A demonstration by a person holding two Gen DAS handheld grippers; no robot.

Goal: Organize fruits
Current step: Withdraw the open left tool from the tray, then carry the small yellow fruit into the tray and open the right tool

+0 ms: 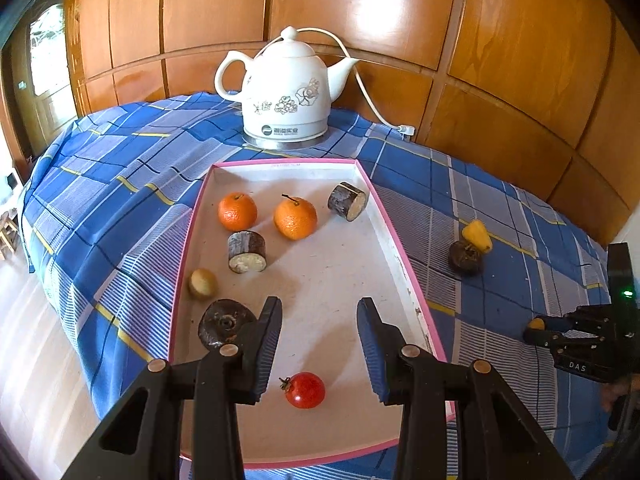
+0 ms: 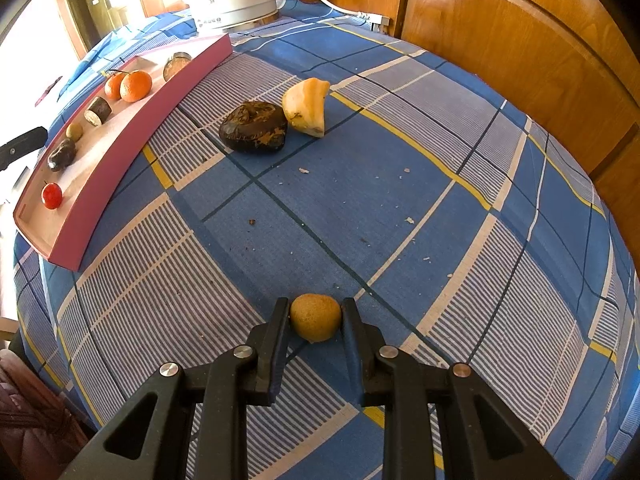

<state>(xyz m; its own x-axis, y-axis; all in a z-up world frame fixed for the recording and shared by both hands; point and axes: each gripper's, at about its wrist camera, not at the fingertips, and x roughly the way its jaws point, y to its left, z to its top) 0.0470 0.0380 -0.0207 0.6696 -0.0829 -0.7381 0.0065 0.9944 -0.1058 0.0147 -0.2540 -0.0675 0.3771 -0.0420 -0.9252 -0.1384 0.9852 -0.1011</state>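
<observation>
- While your right gripper (image 2: 315,316) clenches the small tan fruit (image 2: 315,317) low over the bench (image 2: 400,200), you are mid-pickup.
- Next, I judge, carry it left into the pink tray (image 2: 120,148).
- Your left gripper (image 1: 319,344) hangs released above the tray's near end.

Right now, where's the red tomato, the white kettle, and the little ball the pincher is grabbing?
Red tomato (image 1: 305,390): left wrist view, middle of its skin.
White kettle (image 1: 280,92): left wrist view, its belly.
Yellow-brown ball (image 2: 315,317): right wrist view, its top, between the right gripper's fingers.

Bright daylight, panel glare, fisheye warp
</observation>
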